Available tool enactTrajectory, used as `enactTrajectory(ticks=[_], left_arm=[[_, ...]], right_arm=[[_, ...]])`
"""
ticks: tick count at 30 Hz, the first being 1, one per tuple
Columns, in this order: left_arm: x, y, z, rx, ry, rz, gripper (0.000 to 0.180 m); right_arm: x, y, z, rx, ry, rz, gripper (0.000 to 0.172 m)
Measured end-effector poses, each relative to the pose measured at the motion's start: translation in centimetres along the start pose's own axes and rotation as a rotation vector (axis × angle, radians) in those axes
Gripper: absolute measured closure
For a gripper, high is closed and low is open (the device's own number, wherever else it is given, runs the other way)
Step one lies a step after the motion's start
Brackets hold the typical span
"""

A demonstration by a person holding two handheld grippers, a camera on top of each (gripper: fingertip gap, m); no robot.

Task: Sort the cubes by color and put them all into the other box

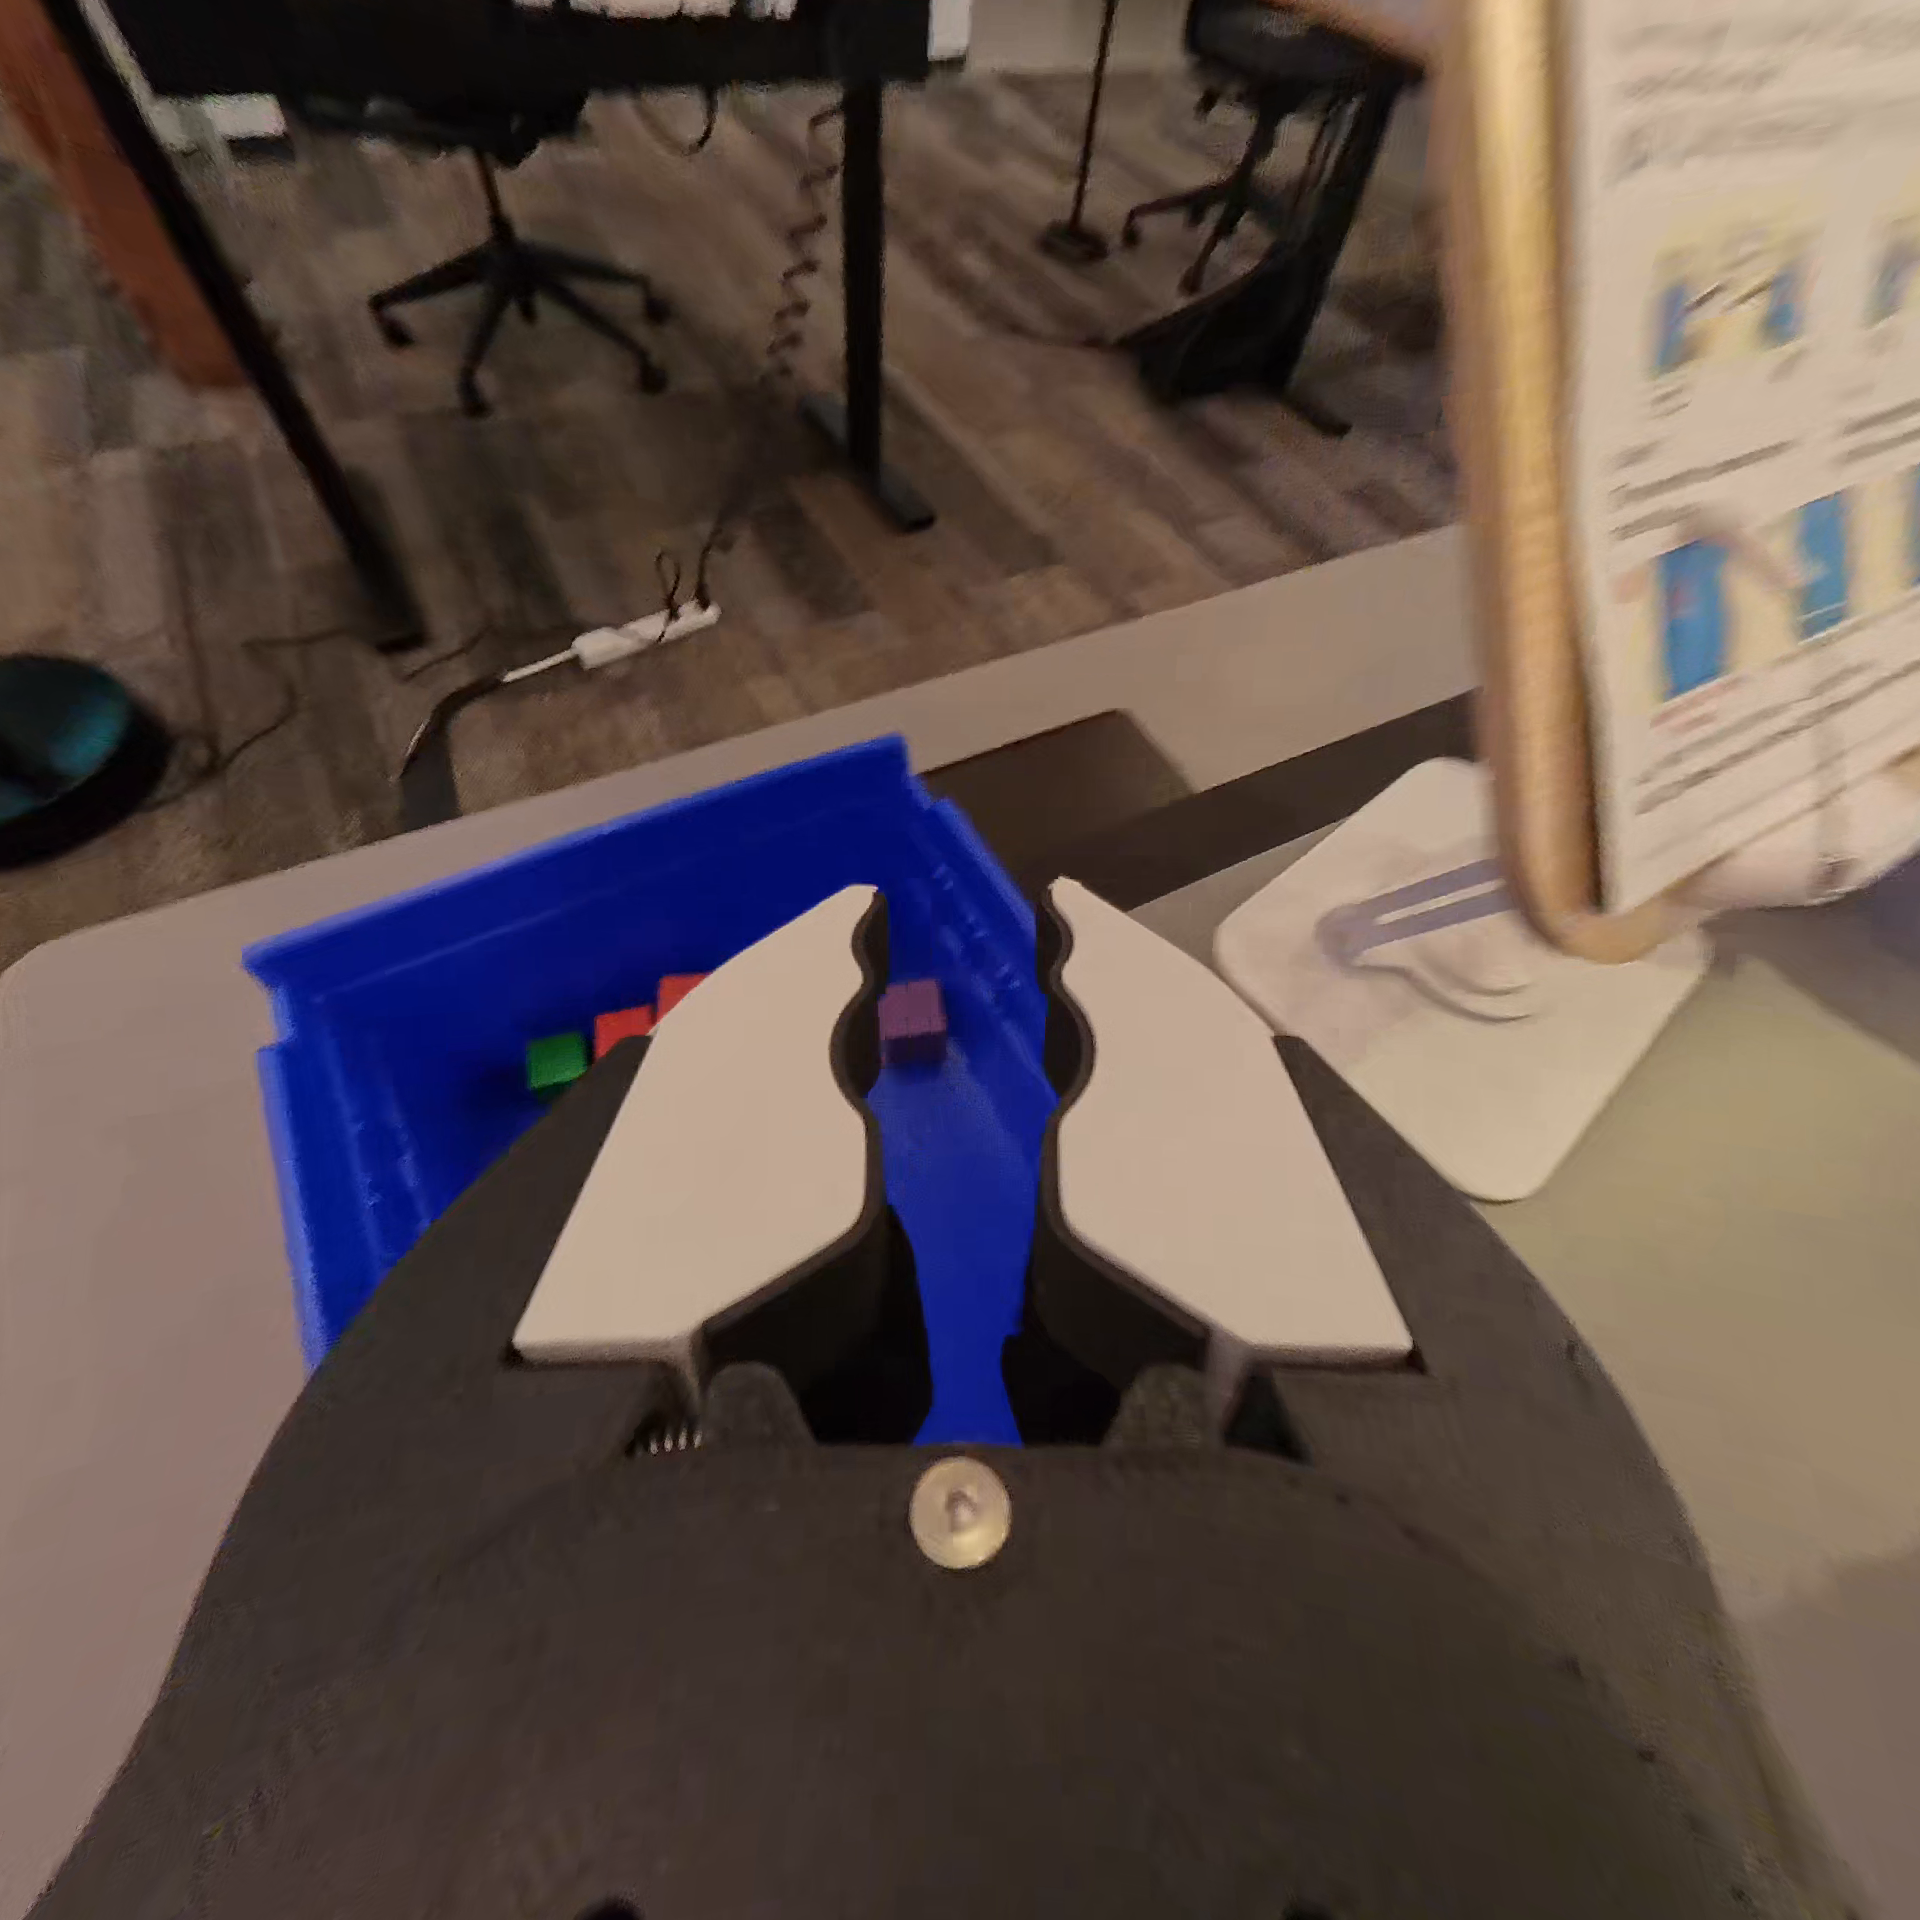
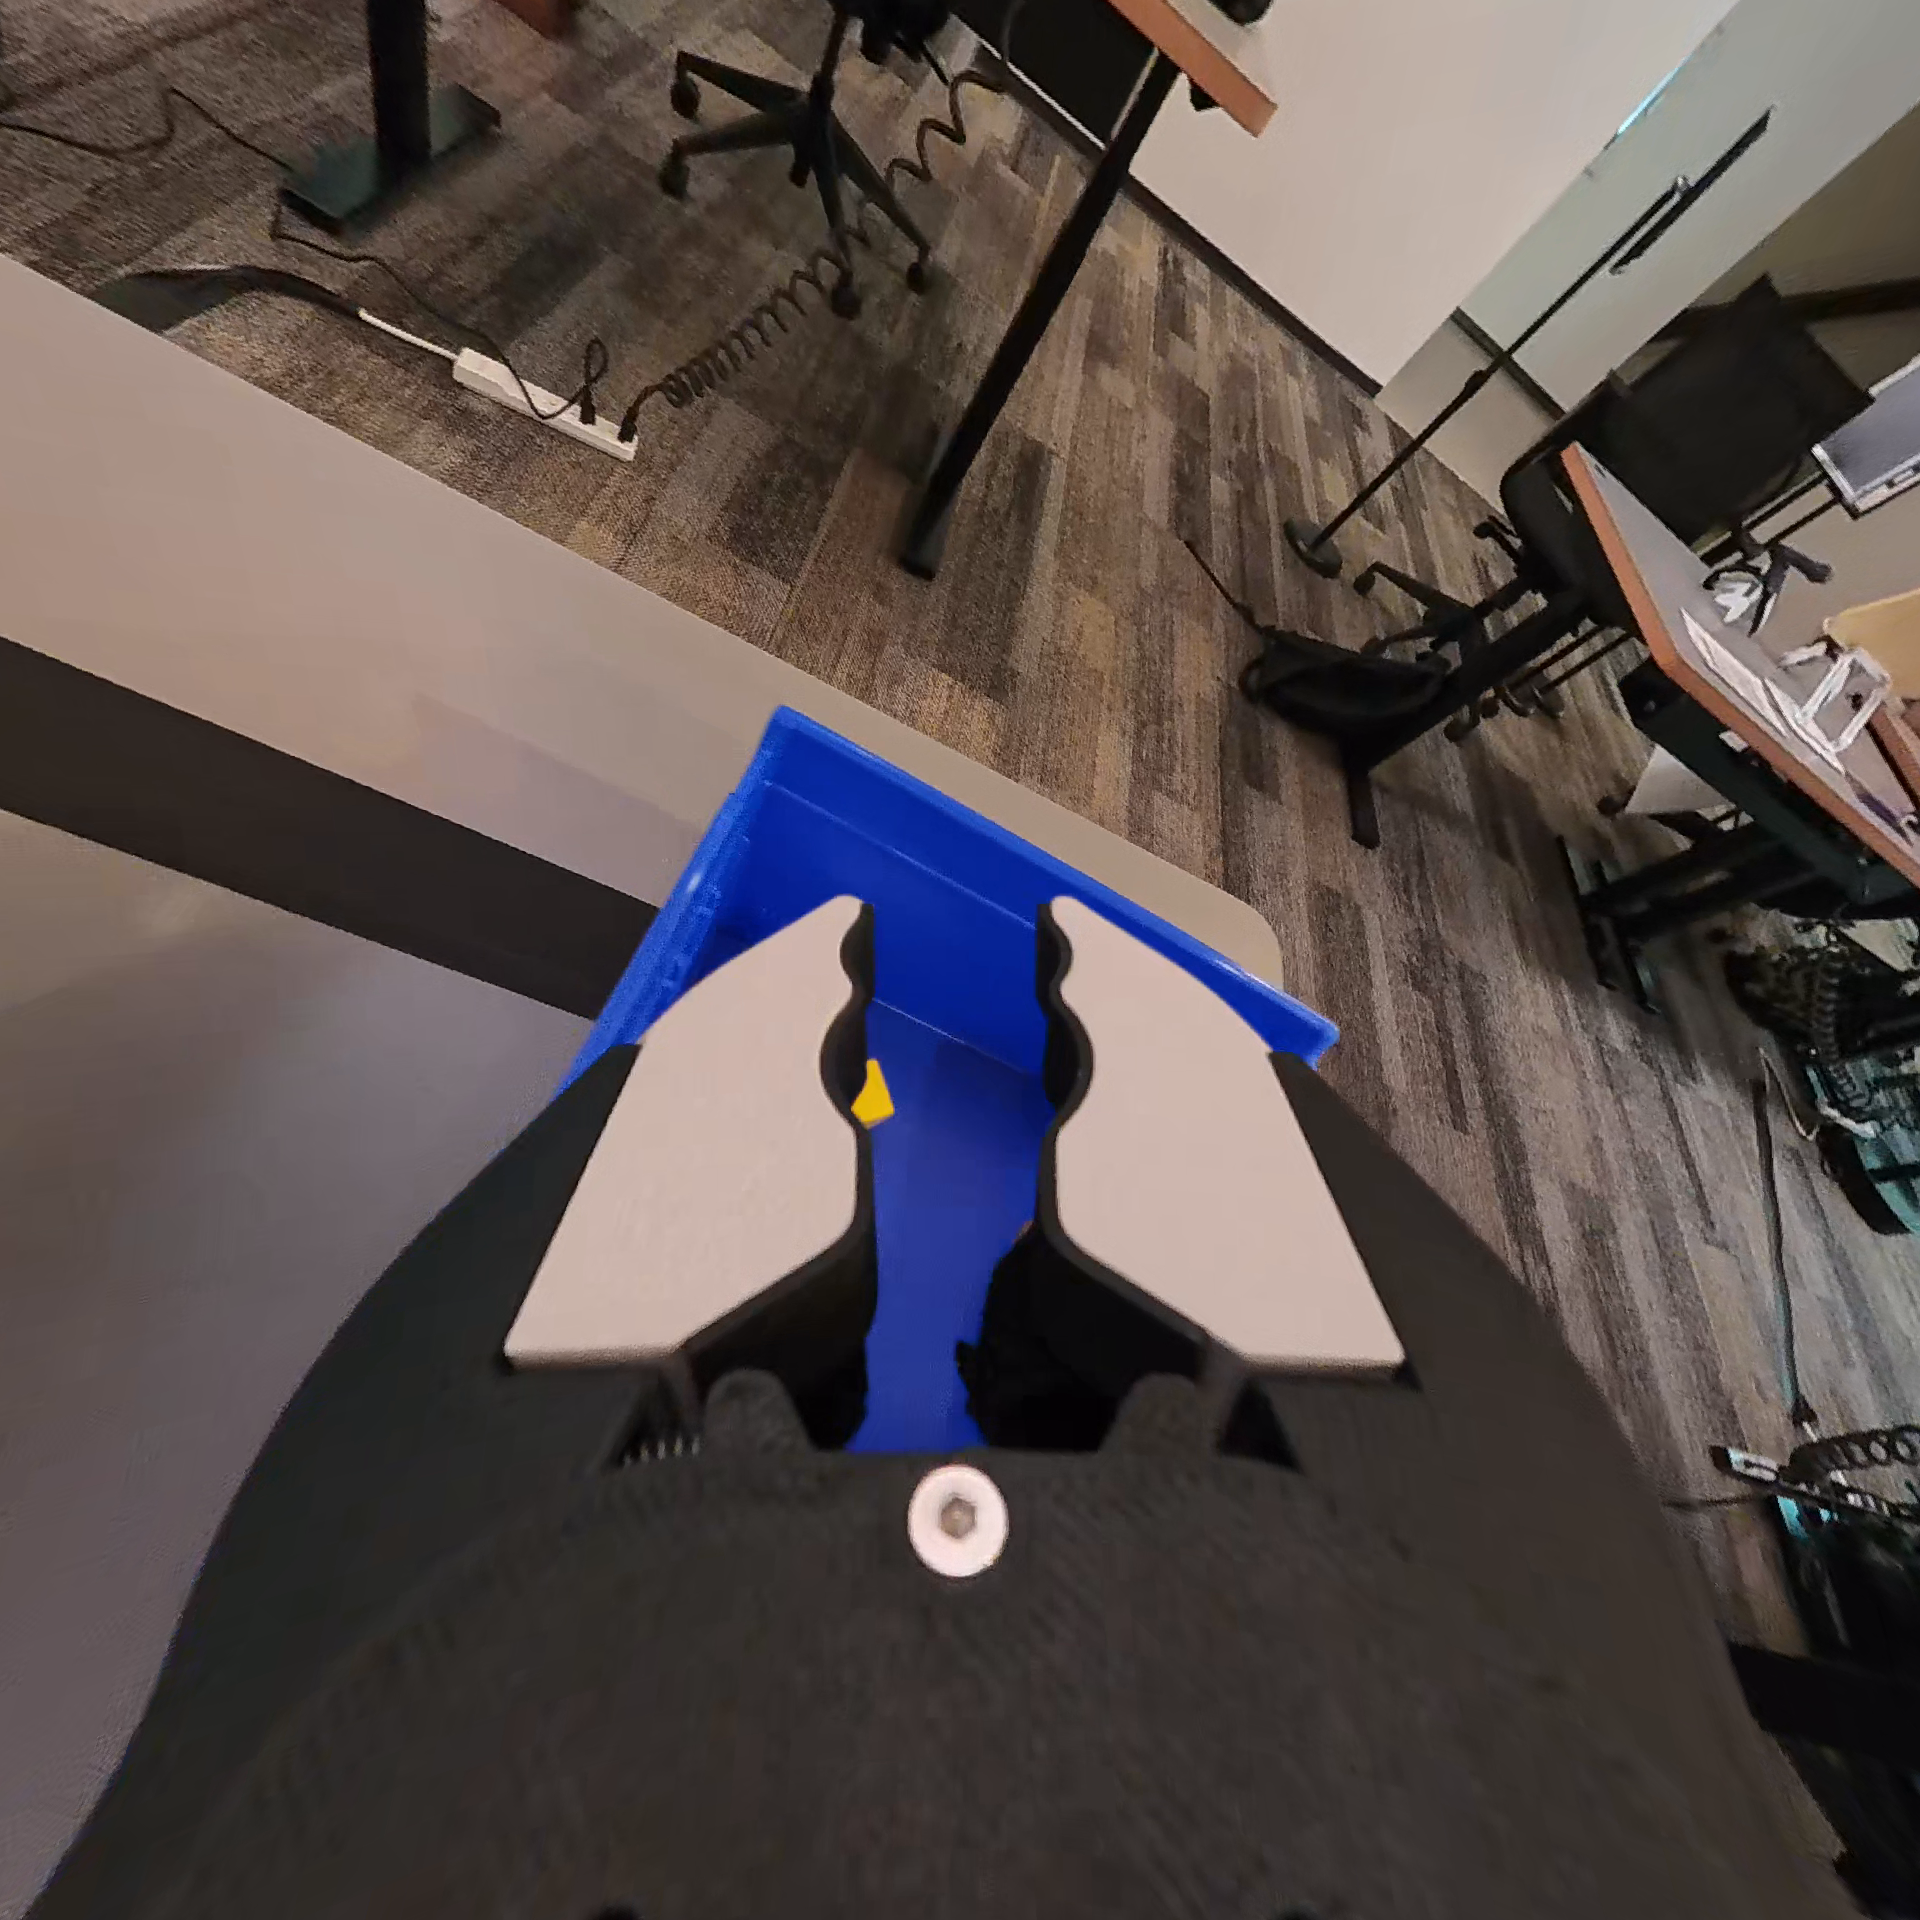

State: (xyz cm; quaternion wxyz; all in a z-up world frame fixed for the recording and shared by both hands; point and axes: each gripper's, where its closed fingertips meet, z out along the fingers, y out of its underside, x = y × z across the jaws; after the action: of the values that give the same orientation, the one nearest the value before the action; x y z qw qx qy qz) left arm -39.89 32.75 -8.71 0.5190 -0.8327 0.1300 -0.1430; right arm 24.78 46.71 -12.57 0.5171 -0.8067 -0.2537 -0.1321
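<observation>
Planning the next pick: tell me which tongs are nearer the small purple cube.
Left. The left tongs hang open right above the small purple cube in the blue plastic bin; the right tongs view shows no purple cube.

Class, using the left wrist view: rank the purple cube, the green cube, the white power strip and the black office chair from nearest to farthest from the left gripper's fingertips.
From the left gripper:
1. Purple cube, in the blue box, just below the open fingertips.
2. Green cube, same box, off to the left.
3. White power strip, on the floor beyond the table.
4. Black office chair, farther back on the floor.
</observation>
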Motion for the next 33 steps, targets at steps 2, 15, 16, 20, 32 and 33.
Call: enactTrajectory(ticks=[2,15,16,20,32,33], left_arm=[[-2.2,2.2,1.2,-0.084,-0.079,0.019,0.153],[-12.5,13.3,5.6,-0.495,-0.503,-0.053,0.121],[-12.7,13.5,6.0,-0.499,-0.51,-0.035,0.125],[-13.8,15.1,7.0,-0.56,-0.564,-0.036,0.128],[-13.9,16.4,7.6,-0.631,-0.528,-0.035,0.144],[-13.5,16.6,7.4,-0.655,-0.506,-0.031,0.144]], right_arm=[[-0.7,-0.3,0.1,0.005,-0.009,-0.017,0.142],[-4.2,-1.4,0.7,0.021,-0.065,-0.099,0.142],[-4.5,-1.4,0.8,0.019,-0.069,-0.109,0.142],[-5.7,-1.7,0.9,0.019,-0.085,-0.145,0.142],[-7.2,-1.7,1.2,0.014,-0.108,-0.193,0.142],[-7.3,-1.7,1.2,0.013,-0.109,-0.196,0.142]])
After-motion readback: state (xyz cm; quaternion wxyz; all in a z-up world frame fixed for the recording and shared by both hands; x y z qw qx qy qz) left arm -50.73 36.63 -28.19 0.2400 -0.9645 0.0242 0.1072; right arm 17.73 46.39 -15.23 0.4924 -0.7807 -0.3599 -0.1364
